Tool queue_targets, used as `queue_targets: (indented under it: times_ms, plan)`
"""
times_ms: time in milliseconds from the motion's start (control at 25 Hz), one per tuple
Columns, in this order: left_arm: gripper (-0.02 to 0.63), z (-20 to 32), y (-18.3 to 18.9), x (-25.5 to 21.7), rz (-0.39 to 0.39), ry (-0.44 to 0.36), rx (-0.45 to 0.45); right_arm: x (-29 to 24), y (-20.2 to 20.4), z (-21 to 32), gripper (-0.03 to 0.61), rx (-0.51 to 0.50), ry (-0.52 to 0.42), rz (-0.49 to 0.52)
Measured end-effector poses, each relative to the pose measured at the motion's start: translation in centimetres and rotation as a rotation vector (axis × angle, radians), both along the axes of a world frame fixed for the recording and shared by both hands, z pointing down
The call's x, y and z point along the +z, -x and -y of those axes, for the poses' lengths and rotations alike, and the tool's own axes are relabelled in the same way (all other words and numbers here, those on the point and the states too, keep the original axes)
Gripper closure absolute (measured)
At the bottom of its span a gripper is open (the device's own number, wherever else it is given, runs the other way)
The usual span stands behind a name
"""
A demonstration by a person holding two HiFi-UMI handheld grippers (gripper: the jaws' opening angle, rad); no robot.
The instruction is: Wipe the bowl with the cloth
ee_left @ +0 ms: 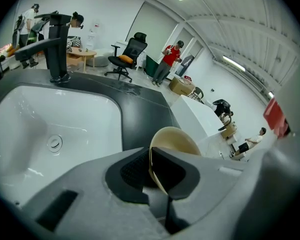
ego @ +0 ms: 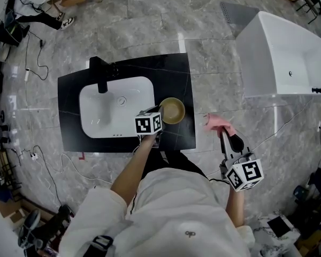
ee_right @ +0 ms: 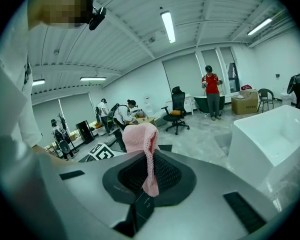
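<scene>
Clamping bowl [ego: 174, 111] rim near countertop [ego: 171, 68] edge

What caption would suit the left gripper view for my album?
Left hand-held gripper pinching the rim of a tan bowl beside the white sink.

The bench [ego: 171, 74] stands at frame centre, with the sink [ego: 91, 116] set in its left part and the tap [ego: 100, 75] at the sink's upper edge. The bowl [ego: 173, 110] is just right of the sink, its lower-left rim between the left tongs [ego: 161, 114]. Right of the bench the cloth [ego: 218, 123] hangs from the right tongs [ego: 223, 131], with a bathtub [ego: 281, 52] at upper right.
</scene>
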State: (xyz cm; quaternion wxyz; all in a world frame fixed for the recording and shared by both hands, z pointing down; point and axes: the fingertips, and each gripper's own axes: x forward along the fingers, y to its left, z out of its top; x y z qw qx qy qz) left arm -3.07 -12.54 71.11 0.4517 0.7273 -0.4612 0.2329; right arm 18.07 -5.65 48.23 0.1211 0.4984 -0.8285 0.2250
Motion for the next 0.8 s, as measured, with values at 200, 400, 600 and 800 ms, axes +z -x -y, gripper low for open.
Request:
queue_targets:
  times_ms: [200,400,600,800]
  plan:
    - [0.583,-0.9,0.1,-1.1,-0.002,-0.002,0.015,-0.8,0.4,0.1,0.563,-0.011,-0.021,0.005]
    - [0.583,-1.6,1.3,-4.4,-0.002,-0.043,0.014,-1.6,2.6,0.5,0.563,-0.05,-0.053,0.024]
    - [0.583,-2.1,3.1,-9.0,0.008,-0.113,-0.019,-3.6,5.9,1.3,0.561,-0.116,-0.117,0.054]
    - [0.583,-1.8,4.2,-14.0,-0.007,-0.212,-0.047,-5.4,9.5,1.9,0.563,-0.183,-0.168,0.064]
